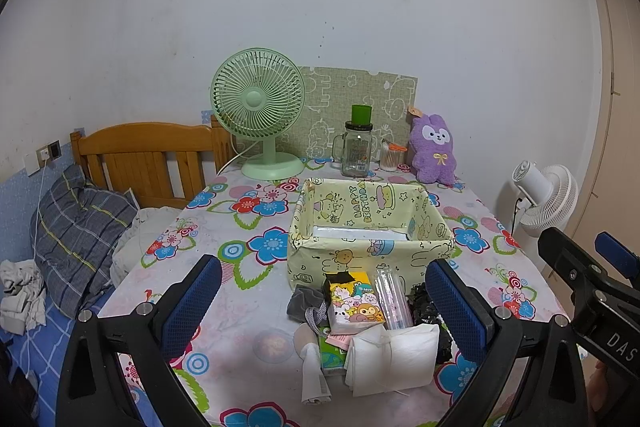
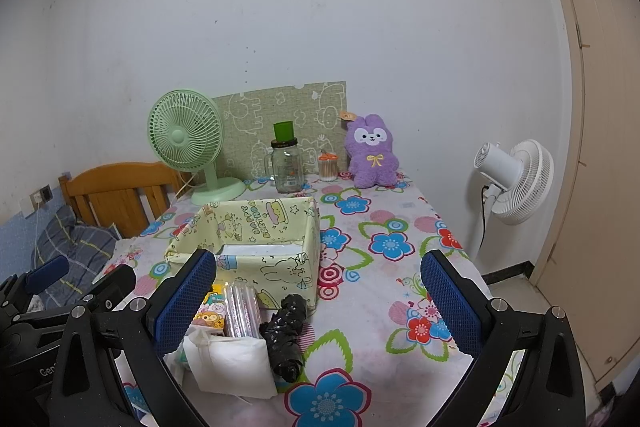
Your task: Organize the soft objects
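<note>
Both claws wide open, empty. Left gripper (image 1: 323, 301) straddles soft pile (image 1: 360, 315); fabric bin (image 1: 372, 251) just beyond, likely drop target. Right gripper (image 2: 318, 301) idle beside.

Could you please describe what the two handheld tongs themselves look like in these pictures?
Both are alike: the left tongs and right tongs have matte black, angular plastic frames with silver round bolts at the joints. Each finger carries a long blue pad with a fine mesh texture. White lettering marks the black bodies, only partly readable. No cables or sleeves show.
</note>
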The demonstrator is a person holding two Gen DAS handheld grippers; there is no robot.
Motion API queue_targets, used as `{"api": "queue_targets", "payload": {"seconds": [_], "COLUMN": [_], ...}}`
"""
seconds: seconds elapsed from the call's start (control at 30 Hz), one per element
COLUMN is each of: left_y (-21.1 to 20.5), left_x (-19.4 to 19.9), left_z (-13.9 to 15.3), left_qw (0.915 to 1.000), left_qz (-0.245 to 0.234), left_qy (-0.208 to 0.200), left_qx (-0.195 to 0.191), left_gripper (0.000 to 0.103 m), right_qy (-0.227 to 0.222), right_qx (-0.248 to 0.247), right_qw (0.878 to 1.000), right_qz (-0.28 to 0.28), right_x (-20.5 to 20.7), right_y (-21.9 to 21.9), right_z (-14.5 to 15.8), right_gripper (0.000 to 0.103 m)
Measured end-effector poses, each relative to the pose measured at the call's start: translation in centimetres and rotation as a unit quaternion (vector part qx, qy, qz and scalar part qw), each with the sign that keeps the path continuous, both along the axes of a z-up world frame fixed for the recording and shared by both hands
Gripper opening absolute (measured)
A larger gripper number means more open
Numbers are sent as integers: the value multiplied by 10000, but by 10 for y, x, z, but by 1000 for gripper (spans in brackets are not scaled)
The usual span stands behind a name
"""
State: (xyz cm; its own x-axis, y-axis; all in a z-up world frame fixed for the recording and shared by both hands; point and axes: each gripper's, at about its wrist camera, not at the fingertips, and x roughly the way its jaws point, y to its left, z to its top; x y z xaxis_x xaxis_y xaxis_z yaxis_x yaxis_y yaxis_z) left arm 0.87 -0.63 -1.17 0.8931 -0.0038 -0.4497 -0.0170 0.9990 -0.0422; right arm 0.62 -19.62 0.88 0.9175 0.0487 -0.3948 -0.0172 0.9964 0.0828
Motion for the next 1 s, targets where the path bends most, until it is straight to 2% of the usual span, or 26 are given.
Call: {"api": "queue_targets", "payload": {"seconds": [0.93,1.0], "left_y": [-1,-1], "left_x": [-4,-4], "left_z": [4,3], "left_qw": [9999,9999], "left_qz": [-2,-4], "left_qy": [-113,-109], "left_qx": [-41,-29], "left_gripper": [101,100], "right_qy": [9,19], "right_qx": [-5,-6], "right_qw": [10000,10000], "right_qz": [-12,6], "right_x": [-2,-2], "right_y": [-1,0], "right_z": [1,1], "right_gripper": [103,100]}}
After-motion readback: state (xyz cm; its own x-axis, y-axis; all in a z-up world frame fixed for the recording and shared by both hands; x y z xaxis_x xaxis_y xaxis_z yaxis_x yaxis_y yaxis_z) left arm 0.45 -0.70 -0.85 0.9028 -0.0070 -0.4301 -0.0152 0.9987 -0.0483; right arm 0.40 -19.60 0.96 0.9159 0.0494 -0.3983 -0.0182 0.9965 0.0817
